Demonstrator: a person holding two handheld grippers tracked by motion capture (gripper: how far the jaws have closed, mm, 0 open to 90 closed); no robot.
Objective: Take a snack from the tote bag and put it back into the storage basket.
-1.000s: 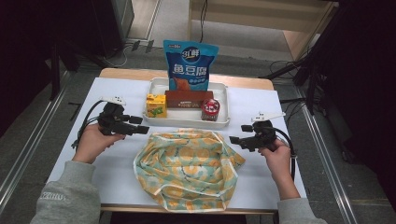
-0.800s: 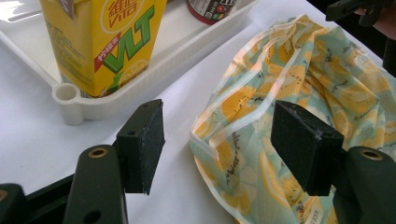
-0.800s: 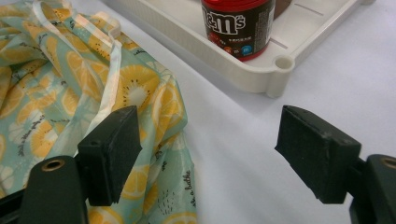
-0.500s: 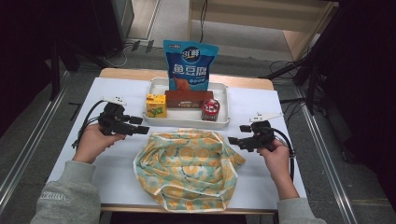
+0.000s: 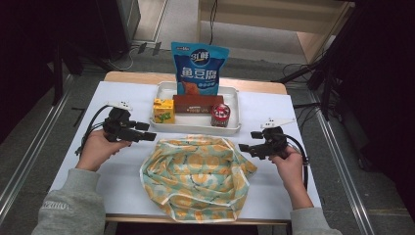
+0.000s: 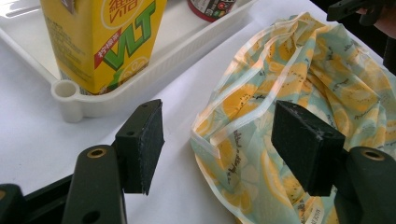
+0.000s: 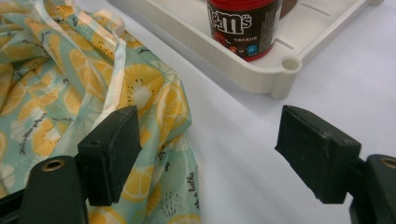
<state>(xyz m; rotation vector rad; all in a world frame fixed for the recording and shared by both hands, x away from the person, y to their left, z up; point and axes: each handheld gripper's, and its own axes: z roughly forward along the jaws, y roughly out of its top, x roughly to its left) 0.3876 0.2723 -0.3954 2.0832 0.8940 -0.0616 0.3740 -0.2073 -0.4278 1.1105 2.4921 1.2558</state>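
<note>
A crumpled bag printed with yellow lemons on pale green (image 5: 193,176) lies at the front middle of the white table. My left gripper (image 5: 145,137) is open just off the bag's left top corner, its jaws pointing right. From the left gripper view, the bag's hemmed edge (image 6: 243,121) lies between and beyond the open gripper (image 6: 219,149). My right gripper (image 5: 243,147) is open at the bag's right edge, pointing left. Through the right gripper view, the open gripper (image 7: 210,154) hangs over bare table with the bag (image 7: 93,93) at the left.
A white tray (image 5: 195,128) behind the bag holds a yellow drink carton (image 5: 164,110), a brown box (image 5: 197,104), a red m&m's tub (image 5: 221,115) and a tall blue snack pouch (image 5: 198,68). The carton (image 6: 102,42) and tub (image 7: 243,25) are close to the grippers.
The right gripper has edged slightly left and down toward the bag's right edge. The left gripper has hardly moved.
</note>
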